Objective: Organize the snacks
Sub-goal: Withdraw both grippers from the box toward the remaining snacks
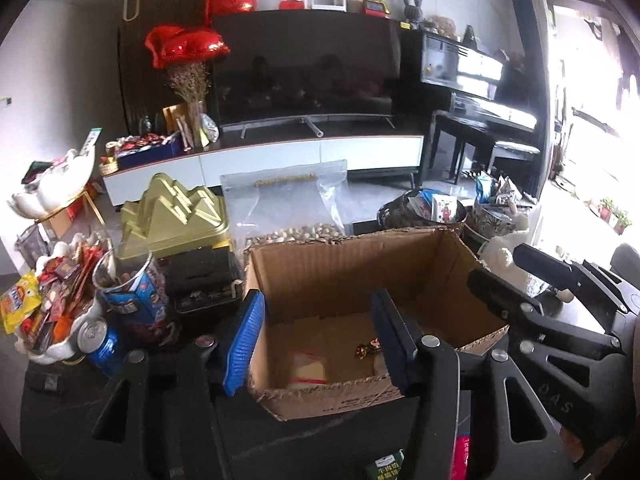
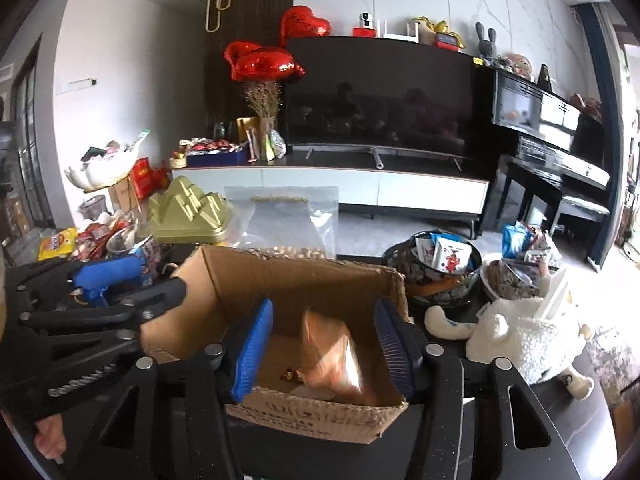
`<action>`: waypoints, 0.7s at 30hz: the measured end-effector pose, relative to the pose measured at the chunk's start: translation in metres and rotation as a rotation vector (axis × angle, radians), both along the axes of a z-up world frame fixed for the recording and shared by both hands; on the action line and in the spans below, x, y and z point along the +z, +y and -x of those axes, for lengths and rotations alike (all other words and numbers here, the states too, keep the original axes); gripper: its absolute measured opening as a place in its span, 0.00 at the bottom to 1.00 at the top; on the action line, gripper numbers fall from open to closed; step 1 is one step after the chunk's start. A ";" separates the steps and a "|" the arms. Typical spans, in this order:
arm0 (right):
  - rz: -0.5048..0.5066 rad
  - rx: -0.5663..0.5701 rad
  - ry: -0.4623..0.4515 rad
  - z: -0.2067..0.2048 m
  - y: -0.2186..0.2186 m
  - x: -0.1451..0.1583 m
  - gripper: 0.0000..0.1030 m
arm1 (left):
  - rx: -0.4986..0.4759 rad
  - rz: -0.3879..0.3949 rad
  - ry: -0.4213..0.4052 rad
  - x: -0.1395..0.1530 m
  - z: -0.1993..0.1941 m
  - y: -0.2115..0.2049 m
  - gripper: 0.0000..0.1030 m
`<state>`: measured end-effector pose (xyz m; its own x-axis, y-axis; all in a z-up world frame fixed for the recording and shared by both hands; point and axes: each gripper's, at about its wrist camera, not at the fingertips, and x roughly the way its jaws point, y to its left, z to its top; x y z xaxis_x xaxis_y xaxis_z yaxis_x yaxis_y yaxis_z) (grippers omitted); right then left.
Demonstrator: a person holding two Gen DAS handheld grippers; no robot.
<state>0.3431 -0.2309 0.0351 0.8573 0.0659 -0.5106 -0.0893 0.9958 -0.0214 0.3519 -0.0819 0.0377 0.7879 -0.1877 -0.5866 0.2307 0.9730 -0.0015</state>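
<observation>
Falling blurred through the middle of the right wrist view, a copper-coloured snack packet (image 2: 336, 360) is seen inside the cardboard box (image 2: 304, 280), clear of both pads, so a drop into the box is judged to be under way. A small wrapped sweet (image 1: 366, 349) is seen on the box floor, lower centre of the left wrist view. Both tools are held over the box, probably so that loose snacks land inside: the right gripper (image 2: 324, 348) is seen with its jaws apart and touching nothing, and the left gripper (image 1: 316, 344) is likewise parted and empty. More snacks are left in a white dish (image 1: 52, 320) at lower left and a dark bowl (image 2: 436, 272) at centre right, presumably awaiting sorting.
</observation>
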 end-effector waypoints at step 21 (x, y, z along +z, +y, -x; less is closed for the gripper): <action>-0.065 0.035 -0.013 0.094 -0.004 0.002 0.53 | -0.024 -0.009 -0.024 0.012 0.090 -0.002 0.60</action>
<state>0.2491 -0.2344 0.0369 0.8602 0.1281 -0.4935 -0.1238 0.9914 0.0414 0.2618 -0.0844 0.0492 0.7971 -0.2015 -0.5692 0.2538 0.9672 0.0131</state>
